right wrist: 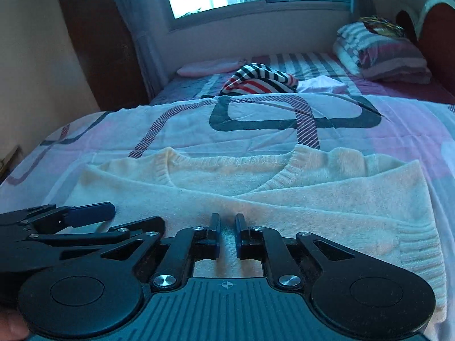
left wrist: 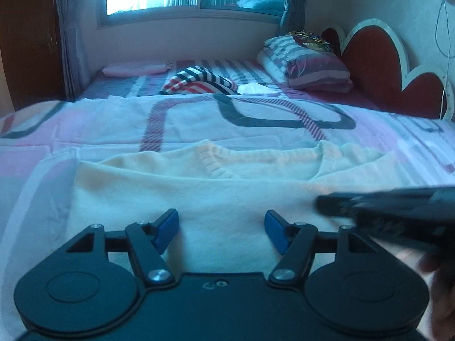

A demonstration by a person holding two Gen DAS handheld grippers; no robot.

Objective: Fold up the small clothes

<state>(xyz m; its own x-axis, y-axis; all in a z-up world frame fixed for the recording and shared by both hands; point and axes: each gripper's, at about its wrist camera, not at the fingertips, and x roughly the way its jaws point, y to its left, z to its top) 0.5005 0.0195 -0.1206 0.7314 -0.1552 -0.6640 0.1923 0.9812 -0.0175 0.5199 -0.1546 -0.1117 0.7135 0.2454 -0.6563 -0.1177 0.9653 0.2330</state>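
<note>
A cream knitted sweater (left wrist: 199, 187) lies flat on the bed, collar away from me, both sleeves folded across its front. It also shows in the right wrist view (right wrist: 284, 196). My left gripper (left wrist: 221, 228) is open over the sweater's lower part, blue pads wide apart, nothing between them. My right gripper (right wrist: 227, 236) hovers over the sweater's lower middle with its jaws nearly together and a narrow strip of sweater showing in the gap; whether it pinches the fabric is unclear. The right gripper enters the left wrist view from the right (left wrist: 369, 207), and the left gripper lies at the left of the right wrist view (right wrist: 85, 216).
The bed has a pink and white patterned cover (left wrist: 256, 119). A striped garment (left wrist: 199, 82), a pink folded cloth (left wrist: 133, 68) and a white cloth (right wrist: 321, 85) lie farther back. Striped folded bedding (left wrist: 307, 62) sits by the red headboard (left wrist: 378, 65). A window is behind.
</note>
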